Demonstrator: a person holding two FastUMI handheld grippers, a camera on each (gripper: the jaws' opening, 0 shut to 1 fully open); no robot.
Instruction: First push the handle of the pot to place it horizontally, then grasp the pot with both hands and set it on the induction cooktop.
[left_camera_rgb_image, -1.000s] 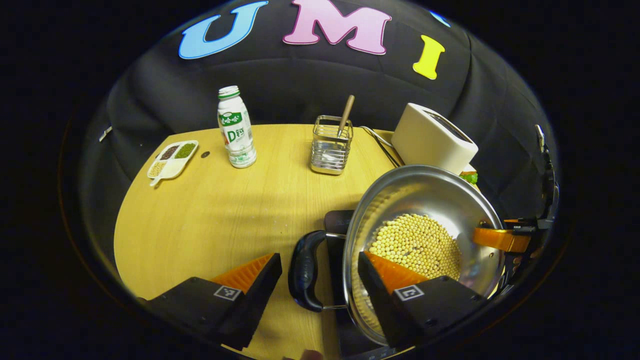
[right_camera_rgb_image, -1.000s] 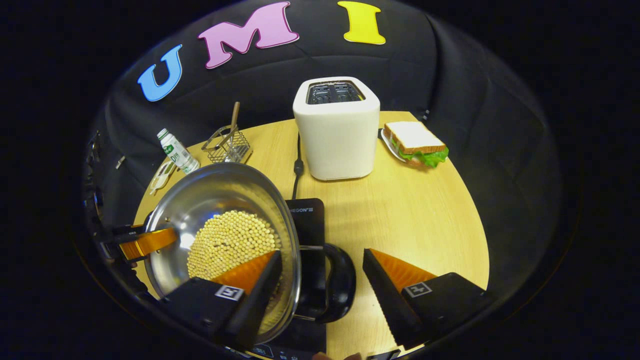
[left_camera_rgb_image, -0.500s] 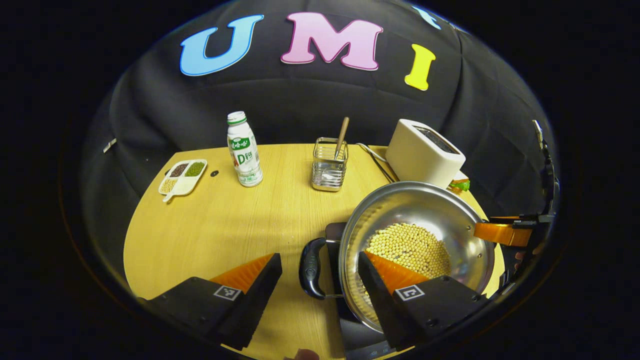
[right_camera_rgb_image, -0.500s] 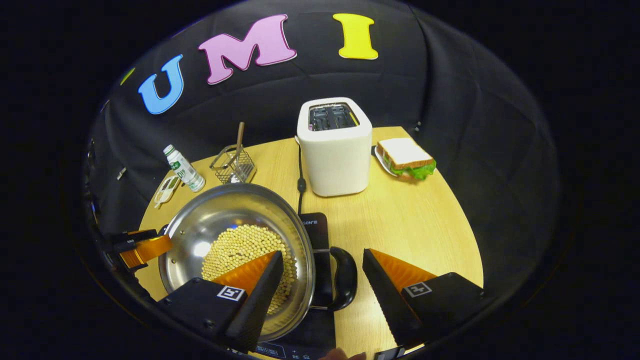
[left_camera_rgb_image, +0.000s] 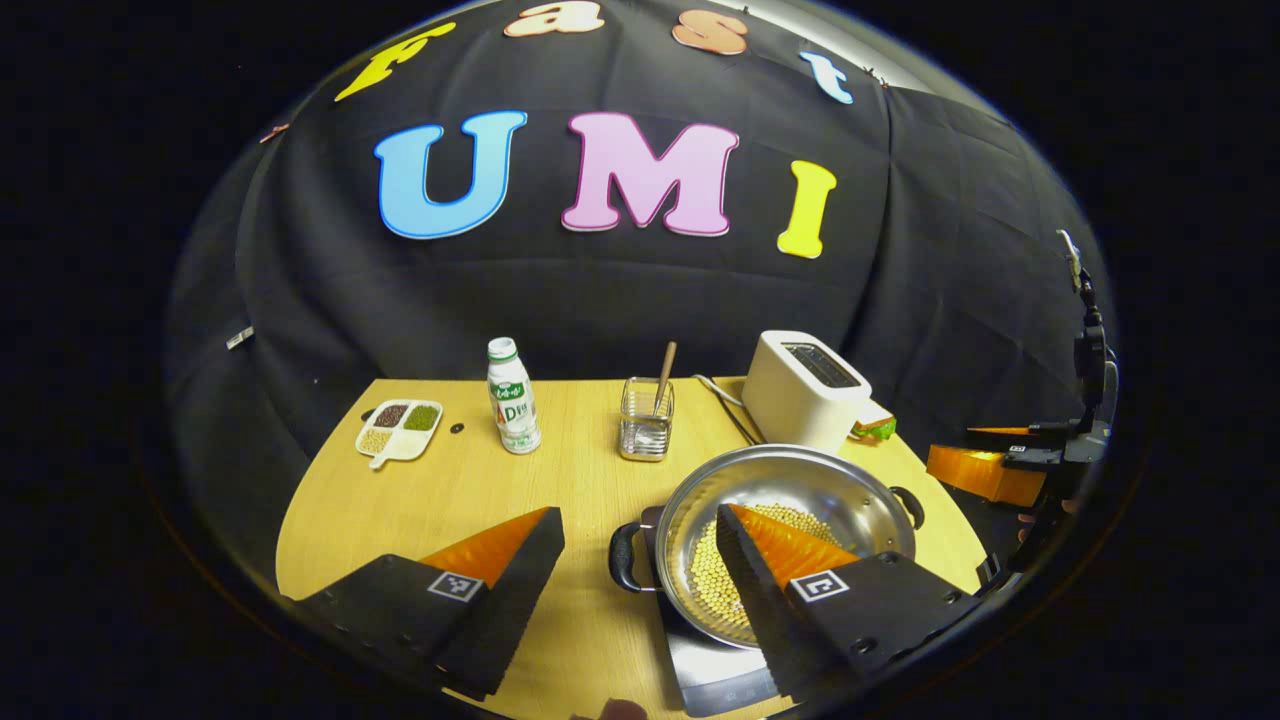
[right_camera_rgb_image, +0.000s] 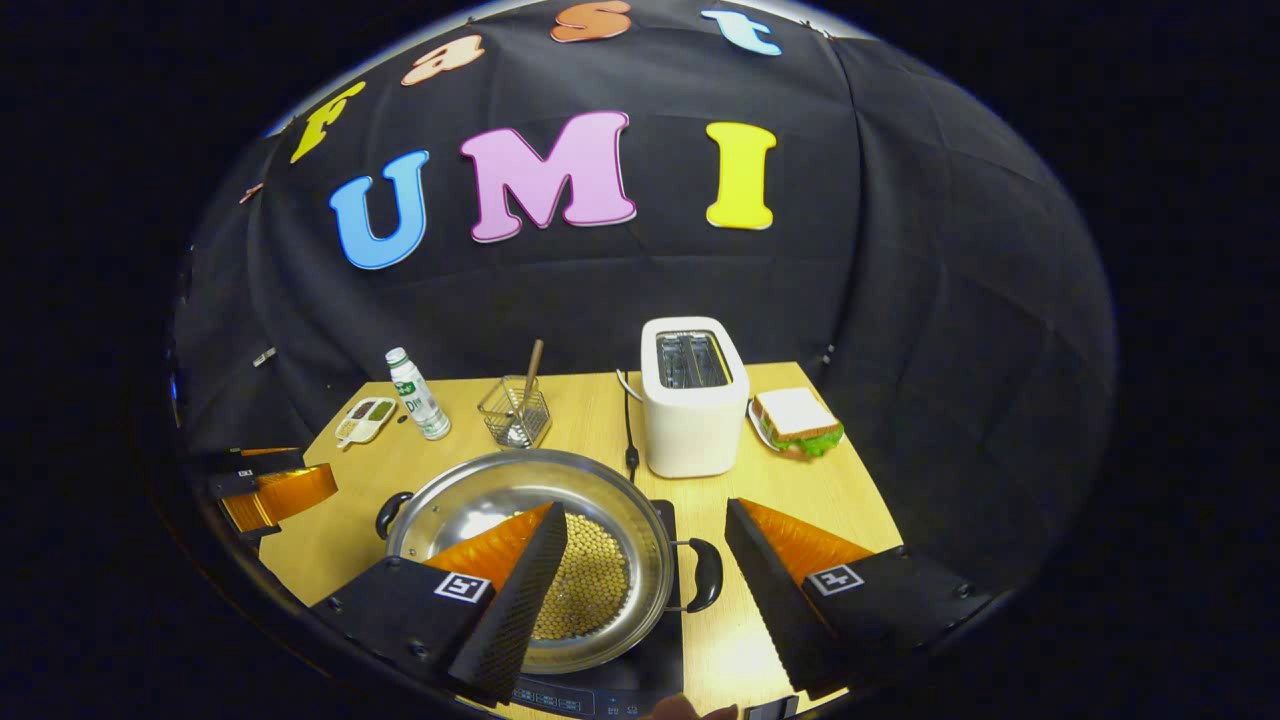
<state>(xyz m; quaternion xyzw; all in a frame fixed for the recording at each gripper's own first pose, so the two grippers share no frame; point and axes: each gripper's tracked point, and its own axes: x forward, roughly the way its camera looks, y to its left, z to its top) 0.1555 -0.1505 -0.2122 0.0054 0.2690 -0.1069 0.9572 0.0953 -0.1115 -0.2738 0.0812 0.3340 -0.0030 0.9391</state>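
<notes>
A steel pot (left_camera_rgb_image: 800, 480) with pale beans in its bottom sits on the black induction cooktop (left_camera_rgb_image: 705, 672). Its two black loop handles (left_camera_rgb_image: 622, 555) stick out level to either side. My left gripper (left_camera_rgb_image: 636, 520) is open, raised above and behind the pot's left handle, holding nothing. In the right gripper view the same pot (right_camera_rgb_image: 480, 495) rests on the cooktop (right_camera_rgb_image: 610, 690), with its right handle (right_camera_rgb_image: 705, 575) below my open right gripper (right_camera_rgb_image: 645, 510). Each gripper also appears at the other view's edge: the right gripper (left_camera_rgb_image: 985, 470) and the left gripper (right_camera_rgb_image: 275, 490).
On the wooden table (left_camera_rgb_image: 440, 500) stand a white toaster (left_camera_rgb_image: 805, 385), a wire holder with a wooden stick (left_camera_rgb_image: 645, 430), a milk bottle (left_camera_rgb_image: 512, 410) and a divided dish of beans (left_camera_rgb_image: 400, 430). A sandwich on a plate (right_camera_rgb_image: 795, 420) lies right of the toaster.
Both grippers have lifted up and back from the pot's handles, which earlier lay between their fingers. The pot now looks smaller and lower, sitting still on the cooktop.
</notes>
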